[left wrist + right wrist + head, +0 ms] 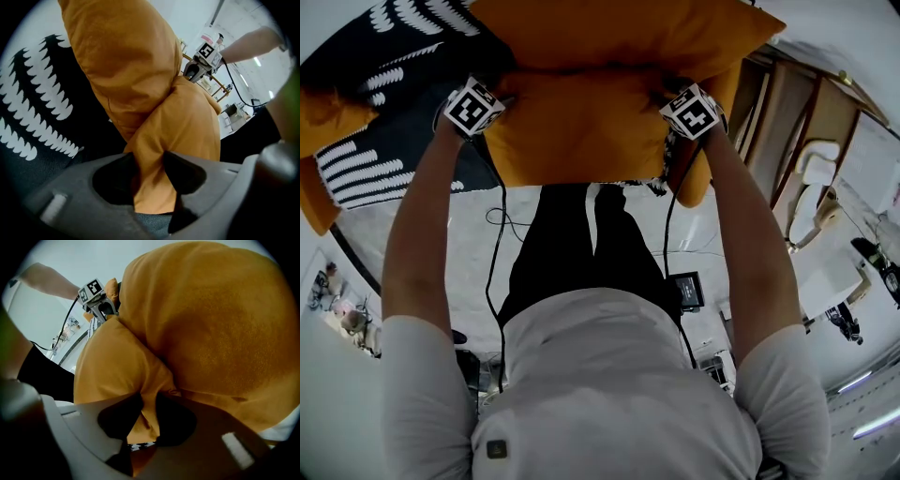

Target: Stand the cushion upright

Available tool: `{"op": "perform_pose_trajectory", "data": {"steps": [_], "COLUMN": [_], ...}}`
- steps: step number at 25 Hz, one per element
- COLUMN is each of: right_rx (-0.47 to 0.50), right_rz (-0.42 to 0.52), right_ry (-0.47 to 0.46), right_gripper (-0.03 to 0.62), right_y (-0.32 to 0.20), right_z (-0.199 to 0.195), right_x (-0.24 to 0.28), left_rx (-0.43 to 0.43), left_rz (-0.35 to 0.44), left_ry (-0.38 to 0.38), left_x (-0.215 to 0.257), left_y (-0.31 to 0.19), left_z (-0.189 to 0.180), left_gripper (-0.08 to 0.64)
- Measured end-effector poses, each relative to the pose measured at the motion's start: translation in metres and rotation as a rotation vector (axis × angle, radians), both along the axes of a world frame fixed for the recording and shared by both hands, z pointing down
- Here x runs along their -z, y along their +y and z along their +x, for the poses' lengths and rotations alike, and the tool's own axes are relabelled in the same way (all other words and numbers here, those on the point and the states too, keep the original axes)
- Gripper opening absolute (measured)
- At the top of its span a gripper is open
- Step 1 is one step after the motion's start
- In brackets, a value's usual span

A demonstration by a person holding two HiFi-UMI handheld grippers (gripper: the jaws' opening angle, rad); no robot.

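An orange cushion (581,131) hangs in front of me between both grippers. My left gripper (487,98) is shut on its left upper corner; in the left gripper view the jaws (150,164) pinch a fold of the orange fabric (187,126). On the right upper corner my right gripper (680,101) is shut, with cloth (112,376) squeezed between its jaws (149,416). A second, bigger orange cushion (619,33) lies right behind the held one and touches it. Each gripper view shows the other gripper at the far corner.
A black cushion with white leaf marks (384,122) lies at the left, with another orange cushion (323,122) beside it. Wooden furniture (797,122) stands at the right. Black cables (497,234) run down from both grippers past my legs.
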State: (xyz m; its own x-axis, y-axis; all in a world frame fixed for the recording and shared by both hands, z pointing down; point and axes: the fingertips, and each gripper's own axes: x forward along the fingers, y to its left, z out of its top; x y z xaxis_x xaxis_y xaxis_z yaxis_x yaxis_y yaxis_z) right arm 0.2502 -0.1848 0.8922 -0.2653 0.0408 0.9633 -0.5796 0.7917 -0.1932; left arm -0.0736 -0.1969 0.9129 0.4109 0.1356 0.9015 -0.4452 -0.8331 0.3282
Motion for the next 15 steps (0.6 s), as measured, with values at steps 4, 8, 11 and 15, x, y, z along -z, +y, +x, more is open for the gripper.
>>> {"op": "perform_pose_trajectory", "data": {"steps": [4, 8, 11, 15], "right_rx": [0.020, 0.022, 0.011, -0.001], "right_rz": [0.006, 0.020, 0.043, 0.091], "right_ry": [0.001, -0.018, -0.030, -0.045], "right_gripper": [0.057, 0.034, 0.032, 0.032], "right_y": [0.003, 0.008, 0.016, 0.031], "right_z": [-0.001, -0.002, 0.000, 0.001], "right_x": [0.004, 0.013, 0.023, 0.042], "left_rx": [0.024, 0.065, 0.129, 0.207], "left_rz": [0.043, 0.110, 0.142, 0.181], "left_ry": [0.001, 0.000, 0.003, 0.006], "left_x": [0.006, 0.021, 0.034, 0.057], "left_y": [0.005, 0.011, 0.021, 0.037], "left_z": [0.000, 0.001, 0.003, 0.002], "left_gripper": [0.132, 0.081, 0.057, 0.038]}}
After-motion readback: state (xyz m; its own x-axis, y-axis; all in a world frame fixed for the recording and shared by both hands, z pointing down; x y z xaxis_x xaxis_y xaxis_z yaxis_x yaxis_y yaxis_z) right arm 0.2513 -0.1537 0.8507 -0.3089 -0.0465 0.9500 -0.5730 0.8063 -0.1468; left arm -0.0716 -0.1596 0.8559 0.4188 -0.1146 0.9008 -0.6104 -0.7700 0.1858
